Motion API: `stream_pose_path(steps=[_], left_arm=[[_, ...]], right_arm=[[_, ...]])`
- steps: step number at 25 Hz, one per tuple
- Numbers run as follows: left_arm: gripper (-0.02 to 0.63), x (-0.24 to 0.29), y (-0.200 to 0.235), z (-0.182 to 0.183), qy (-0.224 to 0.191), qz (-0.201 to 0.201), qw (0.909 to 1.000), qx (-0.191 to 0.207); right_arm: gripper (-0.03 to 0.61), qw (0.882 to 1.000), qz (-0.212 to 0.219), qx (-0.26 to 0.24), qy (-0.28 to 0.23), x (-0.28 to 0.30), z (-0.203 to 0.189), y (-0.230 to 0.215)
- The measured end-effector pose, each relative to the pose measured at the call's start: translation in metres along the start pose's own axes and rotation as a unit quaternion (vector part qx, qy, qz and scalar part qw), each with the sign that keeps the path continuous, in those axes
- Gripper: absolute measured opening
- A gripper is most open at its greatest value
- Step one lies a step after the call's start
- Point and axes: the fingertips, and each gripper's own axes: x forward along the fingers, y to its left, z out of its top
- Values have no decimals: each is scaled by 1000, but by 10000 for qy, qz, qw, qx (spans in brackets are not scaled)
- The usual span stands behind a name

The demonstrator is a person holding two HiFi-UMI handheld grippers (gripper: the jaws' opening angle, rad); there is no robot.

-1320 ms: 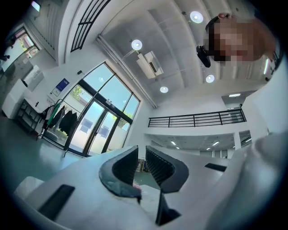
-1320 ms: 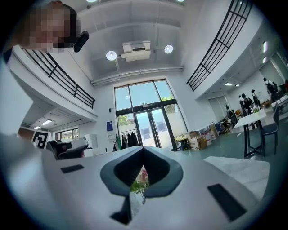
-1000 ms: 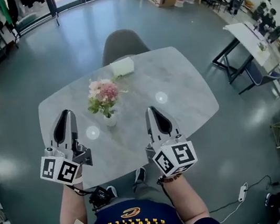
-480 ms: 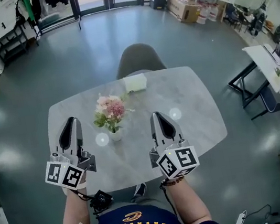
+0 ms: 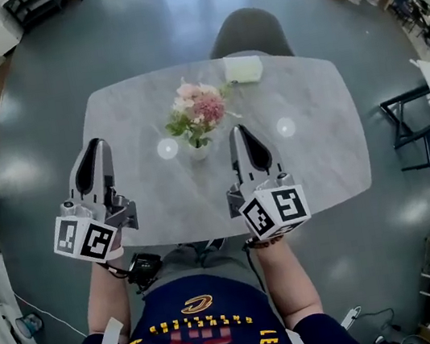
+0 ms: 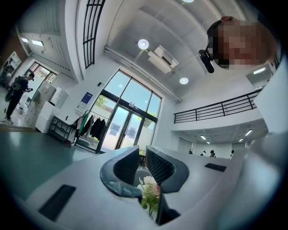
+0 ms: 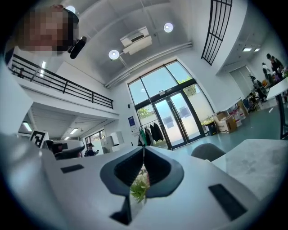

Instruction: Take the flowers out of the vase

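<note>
A bunch of pink and white flowers with green leaves stands in a small white vase near the middle of the grey marble table. My right gripper is shut and empty, just right of the vase and apart from it. My left gripper hovers well to the vase's left, over the table's left edge. Its jaws stand a narrow slit apart with nothing between them. In the left gripper view the flowers show beyond the left gripper. In the right gripper view the flowers lie behind the right gripper.
A pale box lies at the table's far edge, with a grey chair behind it. Desks and boxes stand at the right of the hall. The person's legs are at the table's near edge.
Both grippers have moved forward over the table, toward the vase. The right one now reaches level with the vase, close to its right side. Neither jaw gap has changed.
</note>
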Motion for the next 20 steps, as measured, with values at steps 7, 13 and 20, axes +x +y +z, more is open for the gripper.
stream_pose_path(steps=[7, 13, 20], left_arm=[[35, 1, 19, -22, 250, -148, 9995, -130], [35, 9, 40, -42, 388, -319, 9982, -313], [59, 19, 50, -58, 527, -535, 9961, -471]], right_arm=[[9, 9994, -7, -136, 306, 10, -33, 16], [11, 9981, -154, -277, 537, 22, -56, 23], [73, 9970, -529, -332, 460, 22, -56, 20]])
